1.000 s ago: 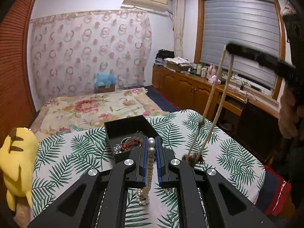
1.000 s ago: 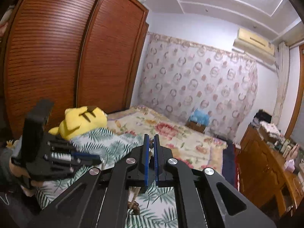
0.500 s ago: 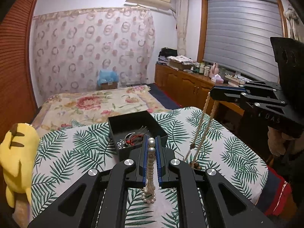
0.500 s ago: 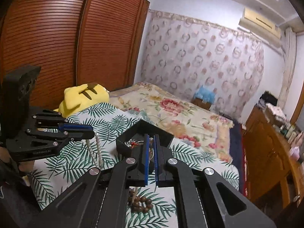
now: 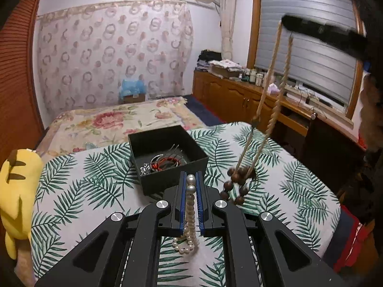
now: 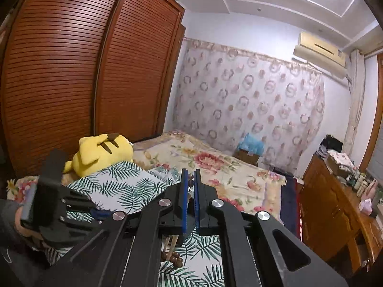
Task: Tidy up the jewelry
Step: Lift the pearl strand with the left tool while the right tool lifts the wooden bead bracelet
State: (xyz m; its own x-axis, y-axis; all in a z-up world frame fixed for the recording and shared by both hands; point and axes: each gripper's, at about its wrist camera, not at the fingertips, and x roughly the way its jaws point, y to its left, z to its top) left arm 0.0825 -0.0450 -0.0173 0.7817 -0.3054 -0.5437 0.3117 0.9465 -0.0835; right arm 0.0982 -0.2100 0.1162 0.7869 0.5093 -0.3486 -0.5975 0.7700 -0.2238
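Left gripper [image 5: 190, 186] pinches the limp, slippery pearl necklace [image 5: 189, 217] near its top, right gripper [image 6: 189, 186] pinches the heavier wooden bead necklace [image 5: 261, 124]; both dangle over the tablecloth, black box [image 5: 167, 157] at 12 o'clock.

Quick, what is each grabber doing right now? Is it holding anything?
Left gripper: shut on the pearl necklace, which hangs down between its fingers.
Right gripper: shut on the wooden bead necklace, lifted high with its dark beads dangling.
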